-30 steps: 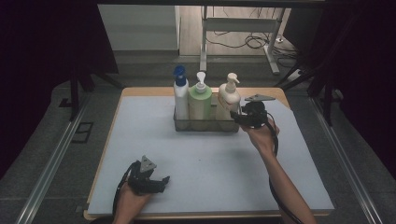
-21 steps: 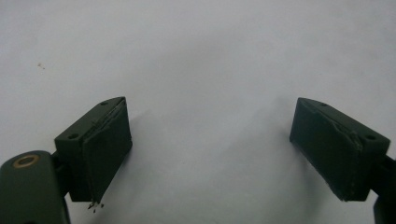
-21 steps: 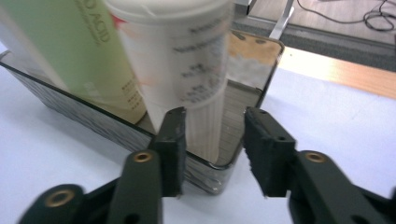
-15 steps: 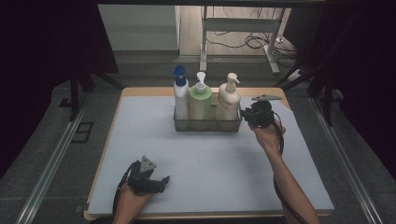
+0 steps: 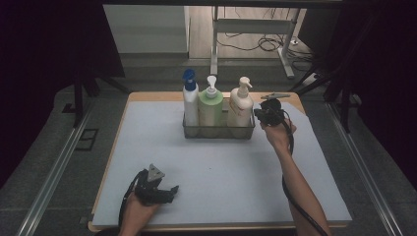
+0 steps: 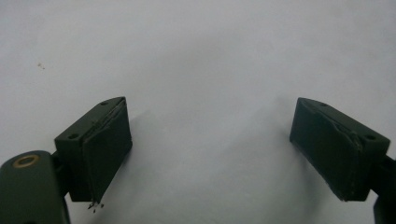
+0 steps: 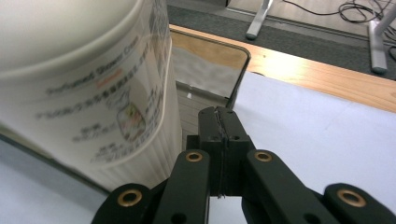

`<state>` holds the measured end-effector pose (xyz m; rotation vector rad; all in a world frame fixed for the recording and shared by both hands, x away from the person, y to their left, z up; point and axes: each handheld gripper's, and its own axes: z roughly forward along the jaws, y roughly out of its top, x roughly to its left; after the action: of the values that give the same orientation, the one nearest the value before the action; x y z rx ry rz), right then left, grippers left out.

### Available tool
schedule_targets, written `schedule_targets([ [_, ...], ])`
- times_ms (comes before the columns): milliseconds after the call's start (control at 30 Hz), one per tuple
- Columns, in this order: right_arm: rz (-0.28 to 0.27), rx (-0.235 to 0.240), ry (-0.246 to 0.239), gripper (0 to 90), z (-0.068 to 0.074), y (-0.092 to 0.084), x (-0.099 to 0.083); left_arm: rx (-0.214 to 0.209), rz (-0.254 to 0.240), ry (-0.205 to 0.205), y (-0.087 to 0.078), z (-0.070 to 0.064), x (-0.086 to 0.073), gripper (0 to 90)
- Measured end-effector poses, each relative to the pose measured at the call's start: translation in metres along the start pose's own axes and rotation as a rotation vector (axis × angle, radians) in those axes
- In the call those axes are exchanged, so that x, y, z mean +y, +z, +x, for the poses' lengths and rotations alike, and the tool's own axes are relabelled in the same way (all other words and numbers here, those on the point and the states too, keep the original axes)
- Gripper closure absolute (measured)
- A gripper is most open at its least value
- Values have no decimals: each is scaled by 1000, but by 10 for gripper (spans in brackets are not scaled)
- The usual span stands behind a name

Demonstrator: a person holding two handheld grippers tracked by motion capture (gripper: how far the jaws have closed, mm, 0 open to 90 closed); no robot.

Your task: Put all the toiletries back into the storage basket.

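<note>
A wire basket [image 5: 219,132] at the back of the mat holds three pump bottles: a white one with a blue top [image 5: 189,101], a green one [image 5: 210,105] and a cream one [image 5: 240,103]. My right gripper [image 5: 258,114] hovers just right of the basket, pointing at the cream bottle. In the right gripper view the jaws [image 7: 219,119] are pressed together with nothing between them, having just been closing, and the cream bottle [image 7: 93,93] looms close on the left inside the basket wall [image 7: 210,70]. My left gripper [image 5: 172,189] rests near the front edge, open and empty [image 6: 210,149].
A pale blue mat [image 5: 221,172] covers the wooden table [image 5: 147,97]. Metal rails run along both sides, and a desk leg with cables [image 5: 275,44] stands beyond the far edge.
The right gripper has drawn slightly right and back from the cream bottle, and its jaws have closed. The left gripper has stayed where it was.
</note>
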<state>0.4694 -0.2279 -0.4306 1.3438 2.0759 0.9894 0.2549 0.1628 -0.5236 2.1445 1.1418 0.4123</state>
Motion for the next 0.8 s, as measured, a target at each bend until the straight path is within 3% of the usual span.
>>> schedule_targets([
  [367,24,42,-18,897,1,20,3,-1,-2,-2,0,0,0,122],
  [533,45,71,-5,898,4,27,-1,-1,-1,-2,0,0,0,122],
  [800,61,67,-1,898,5,30,-5,-1,-1,-2,0,0,0,122],
])
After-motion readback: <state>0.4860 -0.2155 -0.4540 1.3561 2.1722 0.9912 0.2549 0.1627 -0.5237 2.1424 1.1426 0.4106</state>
